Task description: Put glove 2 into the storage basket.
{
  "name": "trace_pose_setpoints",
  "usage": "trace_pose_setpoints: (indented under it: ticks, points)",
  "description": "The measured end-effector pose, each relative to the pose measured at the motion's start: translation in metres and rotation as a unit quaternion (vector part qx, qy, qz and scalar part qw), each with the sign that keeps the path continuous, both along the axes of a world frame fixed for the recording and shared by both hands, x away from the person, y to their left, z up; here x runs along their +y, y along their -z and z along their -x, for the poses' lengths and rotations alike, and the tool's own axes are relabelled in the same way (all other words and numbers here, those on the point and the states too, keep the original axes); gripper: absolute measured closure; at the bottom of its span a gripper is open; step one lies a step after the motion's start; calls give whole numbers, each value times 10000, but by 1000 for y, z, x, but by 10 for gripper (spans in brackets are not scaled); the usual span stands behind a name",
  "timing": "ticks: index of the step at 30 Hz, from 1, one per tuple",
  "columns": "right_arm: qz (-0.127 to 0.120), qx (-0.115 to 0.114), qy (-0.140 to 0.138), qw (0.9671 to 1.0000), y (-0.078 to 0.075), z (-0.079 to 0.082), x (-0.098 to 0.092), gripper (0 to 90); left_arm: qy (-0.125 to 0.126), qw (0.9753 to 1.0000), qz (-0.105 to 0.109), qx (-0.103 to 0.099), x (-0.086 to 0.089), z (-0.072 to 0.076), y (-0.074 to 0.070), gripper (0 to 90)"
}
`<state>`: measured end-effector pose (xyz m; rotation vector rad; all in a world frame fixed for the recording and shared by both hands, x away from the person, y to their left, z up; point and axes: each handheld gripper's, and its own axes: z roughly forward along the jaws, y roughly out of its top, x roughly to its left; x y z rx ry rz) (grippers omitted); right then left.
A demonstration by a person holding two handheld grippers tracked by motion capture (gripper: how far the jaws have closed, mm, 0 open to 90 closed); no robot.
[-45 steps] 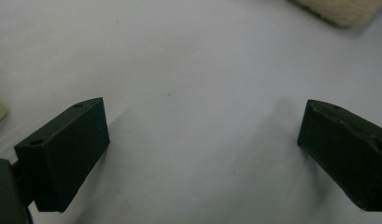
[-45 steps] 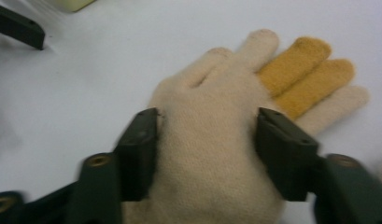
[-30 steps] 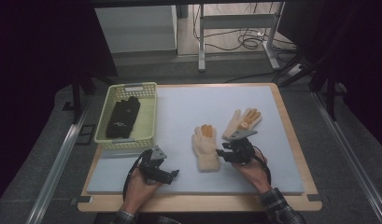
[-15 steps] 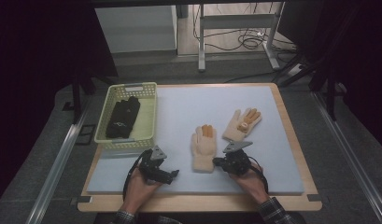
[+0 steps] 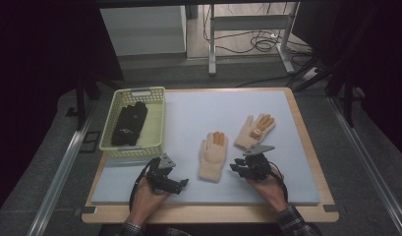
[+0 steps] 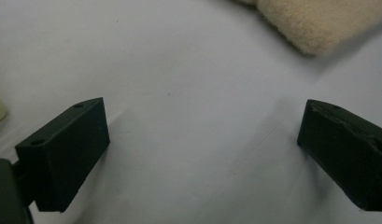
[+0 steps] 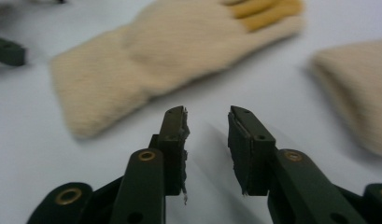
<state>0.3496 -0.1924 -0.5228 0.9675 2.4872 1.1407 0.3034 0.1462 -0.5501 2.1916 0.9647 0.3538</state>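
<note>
Two cream knit gloves with orange fingertips lie flat on the pale blue mat [image 5: 188, 118]. The left glove [image 5: 213, 155] is at the middle, its cuff toward me. The right glove [image 5: 255, 130] lies farther back. My right gripper [image 5: 238, 169] rests low on the mat between their cuffs. In the right gripper view, the right gripper [image 7: 207, 126] is open by a narrow gap with nothing in it, and the left glove [image 7: 156, 60] lies just ahead. My left gripper [image 5: 180, 185] sits left of that glove's cuff. In its own view the left gripper [image 6: 202, 144] is wide open over bare mat, with the cuff [image 6: 319, 23] beyond.
A yellow-green basket [image 5: 157, 123] stands at the mat's back left corner, and a black glove [image 5: 129, 123] lies inside it. The wooden table edge [image 5: 213, 214] runs along the front. The floor beyond the table holds desk legs and cables.
My right gripper has drawn back a little from the right glove's cuff toward the front edge. Both gloves and the left gripper stay where they were.
</note>
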Motion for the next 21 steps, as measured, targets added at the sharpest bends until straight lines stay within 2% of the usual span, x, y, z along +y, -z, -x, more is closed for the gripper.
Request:
trace_pose_setpoints:
  ticks: [4, 12, 13, 15, 21]
  points:
    - [3, -70, 401, 9992, -5, -12, -20, 580, -1, 10000, 1, 2, 0, 0, 0, 23]
    - [28, -221, 718, 9972, -15, -27, -38, 542, 0, 10000, 0, 2, 0, 0, 0, 23]
    - [66, -249, 829, 9962, -18, -34, -43, 538, 0, 10000, -1, 3, 0, 0, 0, 22]
    - [63, -260, 869, 9959, -19, -36, -45, 535, 1, 10000, 0, 3, 0, 0, 0, 23]
    - [128, -331, 1124, 9930, -23, -57, -53, 510, 1, 10000, 2, 3, 0, 0, 0, 23]
